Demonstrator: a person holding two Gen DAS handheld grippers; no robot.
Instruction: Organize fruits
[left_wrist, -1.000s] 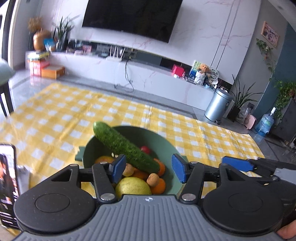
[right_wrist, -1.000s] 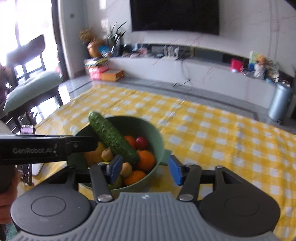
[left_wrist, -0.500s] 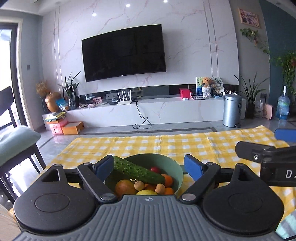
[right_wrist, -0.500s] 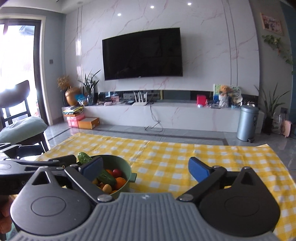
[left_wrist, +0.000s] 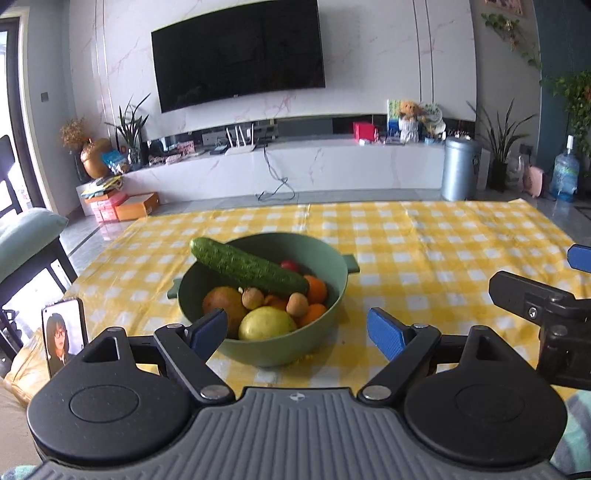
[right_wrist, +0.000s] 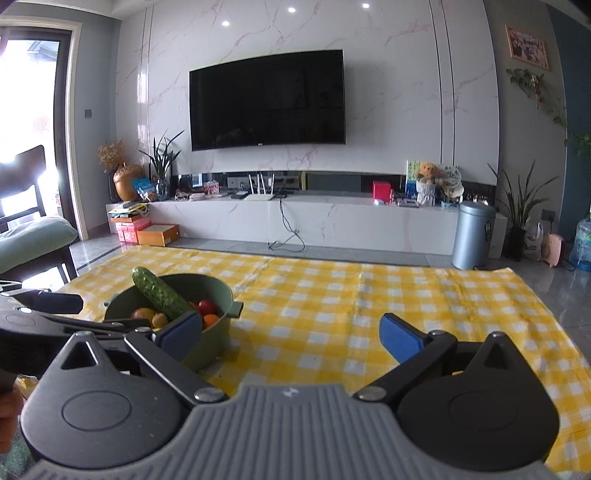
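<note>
Left wrist view, left to right. Phone (left_wrist: 63, 334) propped upright at far left of left gripper (left_wrist: 295, 332), screen lit, standing on yellow checked tablecloth (left_wrist: 424, 251). Left gripper jaws spread fully wide, nothing held, blue pads bare. Green bowl (left_wrist: 277, 347) straight ahead, between the 2 fingers and just beyond them; left pad overlaps bowl's near rim in the picture, contact cannot be told. Cucumber (left_wrist: 247, 266) laid slantwise across the top of the pile, left end propped over the bowl's rim. Below it: brownish round fruit (left_wrist: 221, 301) at left, 2 small tan fruits, lemon (left_wrist: 266, 323) nearest the gripper, oranges (left_wrist: 317, 290) at right, red fruit (left_wrist: 290, 265) behind cucumber. Right of the left gripper: part of the right gripper (left_wrist: 546, 306), 1 blue pad showing at frame edge.

Right wrist view, left to right. Left gripper's black body at far left, low. Bowl (right_wrist: 214, 343) ahead and left of right gripper (right_wrist: 291, 334), partly behind its left pad, cucumber (right_wrist: 159, 293) poking up over the rim. Right gripper jaws at full spread, nothing between them but bare tablecloth (right_wrist: 369, 295).
</note>
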